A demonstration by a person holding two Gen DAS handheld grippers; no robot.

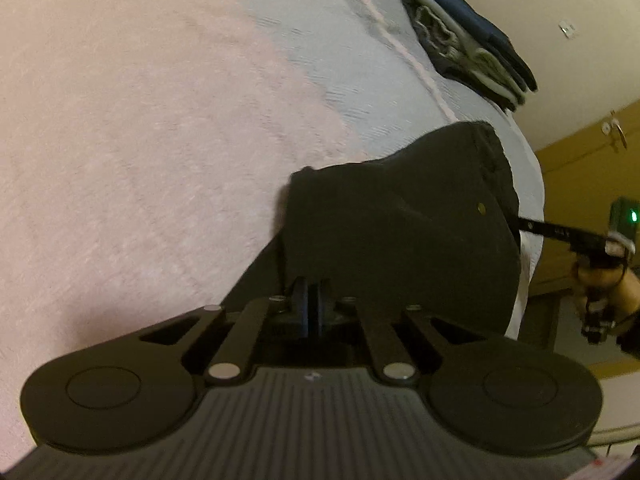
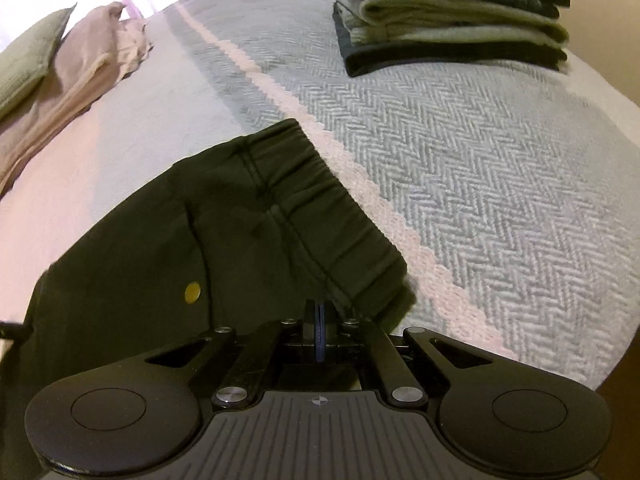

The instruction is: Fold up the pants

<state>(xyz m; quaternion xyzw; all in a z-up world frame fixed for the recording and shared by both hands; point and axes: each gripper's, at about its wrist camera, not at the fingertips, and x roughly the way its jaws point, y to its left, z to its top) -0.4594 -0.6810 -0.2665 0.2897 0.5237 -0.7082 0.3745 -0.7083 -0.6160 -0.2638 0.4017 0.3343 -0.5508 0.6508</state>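
the black pants (image 2: 168, 248) lie bunched on the bed cover (image 2: 480, 184), at its near edge, with the elastic waistband (image 2: 320, 208) against the pale stripe that runs through the grey herringbone weave. both claws are pinched together on the cloth: the right gripper (image 2: 319, 320) has its fingers closed on the near end of the waistband, and the left gripper (image 1: 313, 296) is clamped on a thick fold of the same garment, which stands up in a hump in front of its camera. from the left wrist view the right tool and the hand (image 1: 608, 284) that holds it show at the far right, just beyond the waistband edge. this looks like the carrying part of a fold: the garment seems already doubled, and the two ends are held so one can be brought over the other. the next move likely calls for lifting both grips together, keeping the cloth taut between them, laying the held edges down squarely, and only then parting the fingers. a stack of folded clothes (image 2: 452, 16) sits at the far right of the bed, well apart from the pants, probably where the finished bundle goes. pinkish cloth (image 2: 80, 72) and a green pillow (image 2: 28, 56) lie far left.
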